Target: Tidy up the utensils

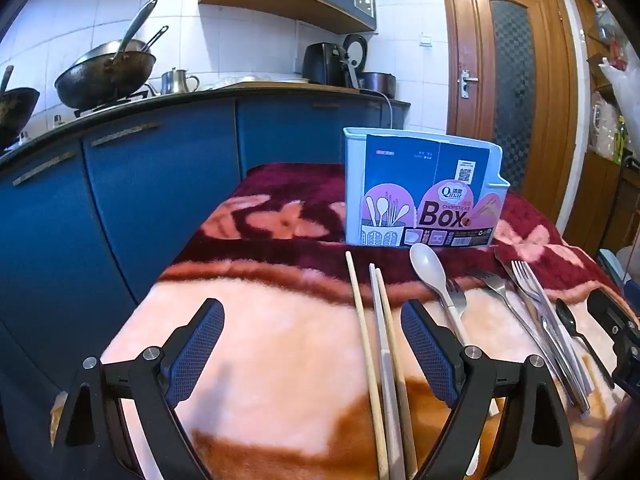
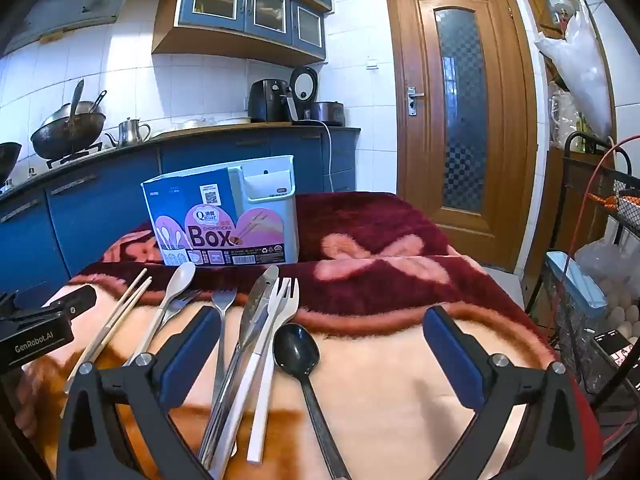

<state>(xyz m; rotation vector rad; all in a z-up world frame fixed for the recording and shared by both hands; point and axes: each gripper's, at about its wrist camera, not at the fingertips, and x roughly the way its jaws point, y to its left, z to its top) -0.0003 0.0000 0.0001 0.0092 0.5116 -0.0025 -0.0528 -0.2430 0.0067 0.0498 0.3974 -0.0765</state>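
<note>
A pale blue chopsticks box [image 1: 424, 188] stands upright on the blanket; it also shows in the right wrist view [image 2: 224, 216]. In front of it lie chopsticks [image 1: 380, 340], a white spoon [image 1: 430, 268], steel forks [image 1: 496, 284], a knife and a black spoon [image 2: 298, 350]. My left gripper [image 1: 312, 344] is open and empty, low over the blanket, with the chopsticks between its fingers. My right gripper [image 2: 320, 344] is open and empty, with the forks and black spoon between its fingers. The left gripper's body [image 2: 44, 328] shows at the left edge of the right wrist view.
A plush red, pink and orange blanket [image 1: 280, 340] covers the table. Blue kitchen cabinets [image 1: 140, 184] with a wok [image 1: 104, 72] stand behind on the left. A wooden door [image 2: 460, 112] is behind. A wire rack [image 2: 600, 280] with eggs stands at the right.
</note>
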